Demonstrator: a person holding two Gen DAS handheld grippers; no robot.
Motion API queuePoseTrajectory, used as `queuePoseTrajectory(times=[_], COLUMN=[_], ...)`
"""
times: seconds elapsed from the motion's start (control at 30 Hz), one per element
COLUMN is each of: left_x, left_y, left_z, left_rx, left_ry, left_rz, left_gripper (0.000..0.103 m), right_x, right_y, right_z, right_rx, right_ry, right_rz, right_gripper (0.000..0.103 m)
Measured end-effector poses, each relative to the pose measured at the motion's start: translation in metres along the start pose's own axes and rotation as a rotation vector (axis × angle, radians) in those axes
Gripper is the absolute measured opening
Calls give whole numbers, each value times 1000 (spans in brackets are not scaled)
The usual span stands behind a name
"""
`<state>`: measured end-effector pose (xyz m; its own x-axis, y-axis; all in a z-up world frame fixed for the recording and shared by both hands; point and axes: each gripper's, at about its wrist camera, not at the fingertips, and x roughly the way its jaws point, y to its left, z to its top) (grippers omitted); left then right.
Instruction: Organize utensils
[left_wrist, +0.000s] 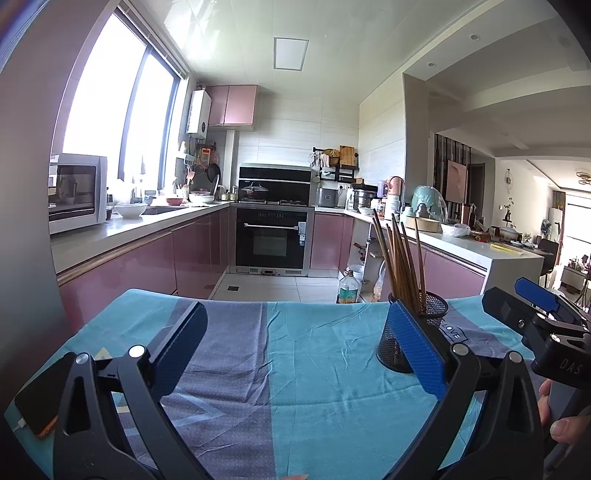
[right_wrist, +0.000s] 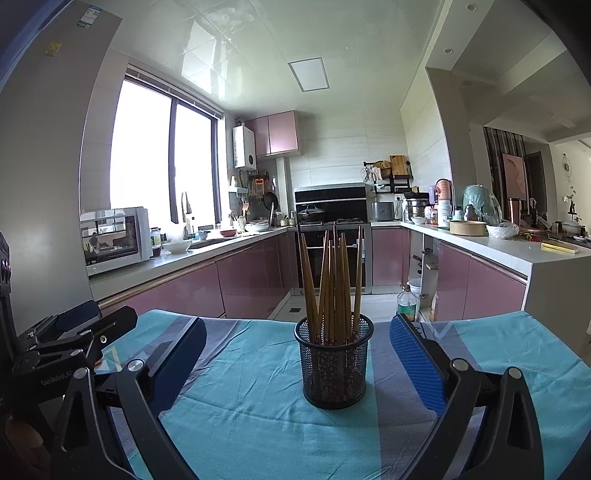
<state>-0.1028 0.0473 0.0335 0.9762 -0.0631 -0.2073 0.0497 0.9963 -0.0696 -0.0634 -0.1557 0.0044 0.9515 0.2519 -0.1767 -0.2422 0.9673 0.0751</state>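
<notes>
A black mesh holder (right_wrist: 333, 363) stands upright on the blue striped cloth (right_wrist: 251, 406), with several wooden chopsticks (right_wrist: 332, 284) standing in it. My right gripper (right_wrist: 295, 354) is open and empty, its jaws wide on either side of the holder and a little short of it. In the left wrist view the holder (left_wrist: 432, 314) and chopsticks (left_wrist: 400, 258) show behind the right finger. My left gripper (left_wrist: 295, 339) is open and empty over the cloth (left_wrist: 314, 369), left of the holder.
A phone (left_wrist: 40, 395) with a cable lies on the cloth's left edge. The right gripper (left_wrist: 535, 314) shows at the right of the left wrist view, the left gripper (right_wrist: 62, 339) at the left of the right wrist view. Kitchen counters and an oven stand beyond the table.
</notes>
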Motion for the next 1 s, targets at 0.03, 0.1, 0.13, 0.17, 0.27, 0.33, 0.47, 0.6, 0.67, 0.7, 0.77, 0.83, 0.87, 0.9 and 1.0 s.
queuePoseTrajectory(times=[0.03,0.1,0.13,0.17,0.27,0.33,0.47,0.6,0.67,0.7,0.77,0.83,0.87,0.9,1.0], left_x=[0,0,-1,-1,-2,-2,0,1,1,1,1,2,2,2,2], left_y=[0,0,-1,0,0,0,1,0,1,1,0,-1,-1,-1,-1], left_z=[0,-1,-1,-1,-3,-2,-2,-3,-3,-2,-3,-3,-3,-4,-4], left_rx=[1,1,2,1,1,0,0,0,-1,-1,-4,-4,-4,-4,-4], left_ry=[0,2,3,2,3,3,7,9,9,8,9,9,9,8,8], left_rz=[2,-1,0,-1,-3,-3,1,2,2,4,1,5,3,4,2], left_gripper=[97,97,97,97,97,97,97,97,97,97,97,97,97,97,97], right_x=[-1,-1,0,0,0,-2,-2,-2,-2,-3,-2,-2,-2,-2,-2], right_y=[0,0,1,0,1,0,0,-1,-1,-1,-1,-1,-1,-1,-1], right_z=[-1,-1,-1,-1,-1,-2,-1,-1,-1,-1,-1,-1,-1,-1,-1], right_rx=[-1,-2,-2,-1,1,2,6,6,6,6,4,5,4,4,5], right_ry=[-1,-2,-2,-2,-4,-5,-6,-5,-5,-6,-5,-4,-4,-5,-7], right_rz=[-2,0,1,1,-1,-3,-4,-2,-2,0,-2,-1,-2,-3,-3], right_gripper=[96,96,96,96,96,96,96,96,96,96,96,96,96,96,96])
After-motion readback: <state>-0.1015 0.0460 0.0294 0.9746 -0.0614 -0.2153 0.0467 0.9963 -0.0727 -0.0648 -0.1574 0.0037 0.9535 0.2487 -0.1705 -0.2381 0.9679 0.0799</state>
